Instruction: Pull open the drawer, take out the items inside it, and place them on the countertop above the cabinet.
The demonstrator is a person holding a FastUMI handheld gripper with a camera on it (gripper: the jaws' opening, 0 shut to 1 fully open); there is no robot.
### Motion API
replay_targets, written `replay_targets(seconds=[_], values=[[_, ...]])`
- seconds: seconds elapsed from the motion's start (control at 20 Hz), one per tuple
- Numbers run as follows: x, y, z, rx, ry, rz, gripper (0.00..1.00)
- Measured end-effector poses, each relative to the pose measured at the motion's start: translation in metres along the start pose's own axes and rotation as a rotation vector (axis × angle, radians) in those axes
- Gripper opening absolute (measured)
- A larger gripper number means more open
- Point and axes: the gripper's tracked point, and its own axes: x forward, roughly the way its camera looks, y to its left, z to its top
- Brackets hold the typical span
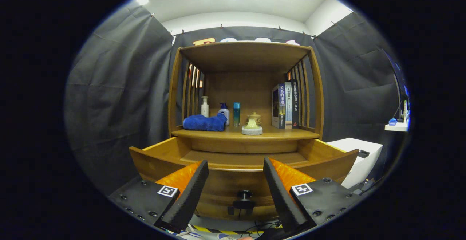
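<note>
A wooden cabinet stands ahead with its drawer [240, 161] pulled out toward me; the part of the drawer floor I can see is bare wood. The drawer's dark round knob [244, 195] sits on the front panel, between my fingers and a little beyond them. My gripper [236, 181] is open with nothing between its fingers. On the countertop [284, 134] above the drawer lie a folded blue towel [204, 122], a white pump bottle [205, 106], a white bottle with a blue cap [224, 112], a teal bottle [236, 114] and a small ceramic jar [252, 124].
Three upright books [285, 105] lean against the cabinet's right slatted side. A white box [360, 156] stands right of the drawer. A small shelf [397, 126] with a blue object is at the far right. Cables and striped tape lie on the floor below.
</note>
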Motion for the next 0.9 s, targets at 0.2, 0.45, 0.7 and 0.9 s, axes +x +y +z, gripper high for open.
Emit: replay_targets(seconds=[0.2,0.45,0.7,0.9], values=[[0.012,-0.006,-0.033,-0.001,0.057,-0.016,0.98],[0.021,-0.017,-0.048,0.035,0.073,-0.057,0.98],[0.030,-0.015,-0.045,0.046,0.091,-0.068,0.98],[0.053,-0.017,-0.042,0.060,0.117,-0.073,0.98]])
